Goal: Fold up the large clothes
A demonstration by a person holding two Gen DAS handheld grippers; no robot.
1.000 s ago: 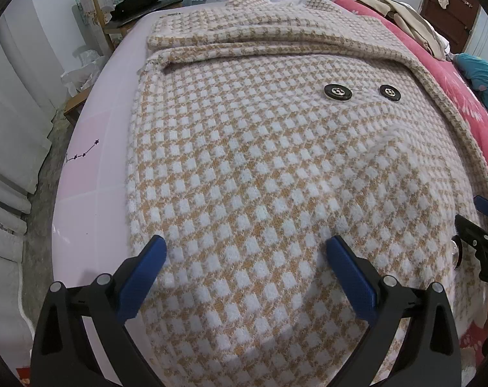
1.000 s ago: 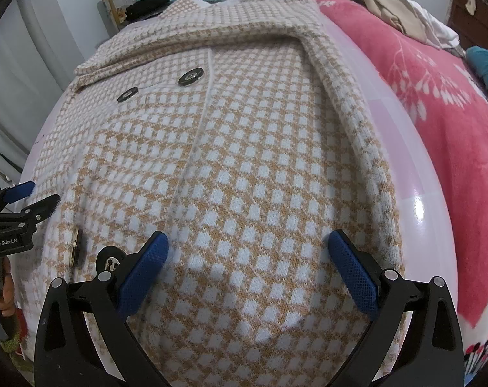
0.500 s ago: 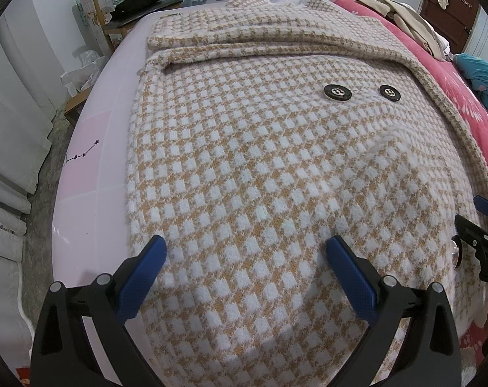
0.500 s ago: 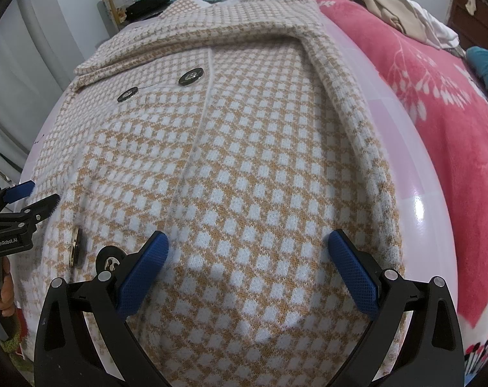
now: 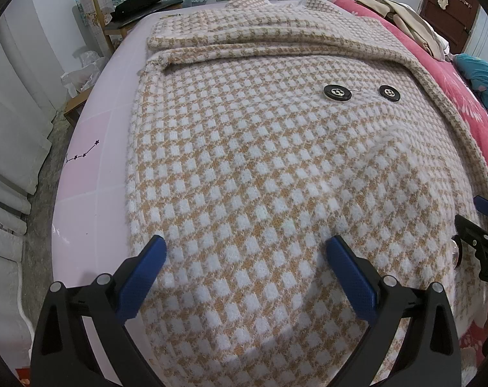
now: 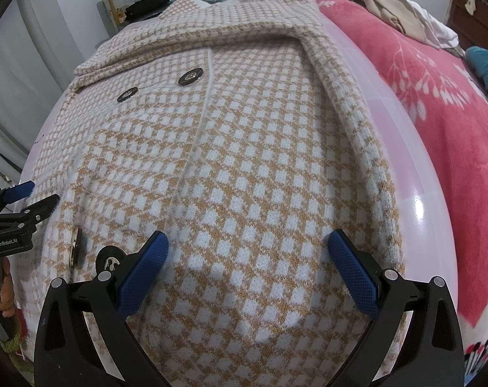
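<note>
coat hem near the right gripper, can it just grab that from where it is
Probably yes. The right gripper hangs open right over the checked coat, nothing lies between its fingers and the fabric, and the left gripper stands off to the side.

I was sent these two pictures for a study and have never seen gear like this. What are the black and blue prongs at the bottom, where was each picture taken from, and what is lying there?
No robot here: a person holds a hand-held clamp tool in each hand, and a wide-angle camera on each tool looks along its two prongs. One picture is from the left gripper, the other from the right gripper. The blue-padded jaws of both stand wide apart and hold nothing.

Beneath them a tan and white checked knit coat lies spread flat on a glossy pale pink surface, its two round black buttons facing up and a sleeve folded across the top. Beside it lies a pink blanket with white leaf print. Each tool also shows at the edge of the other's picture.
</note>
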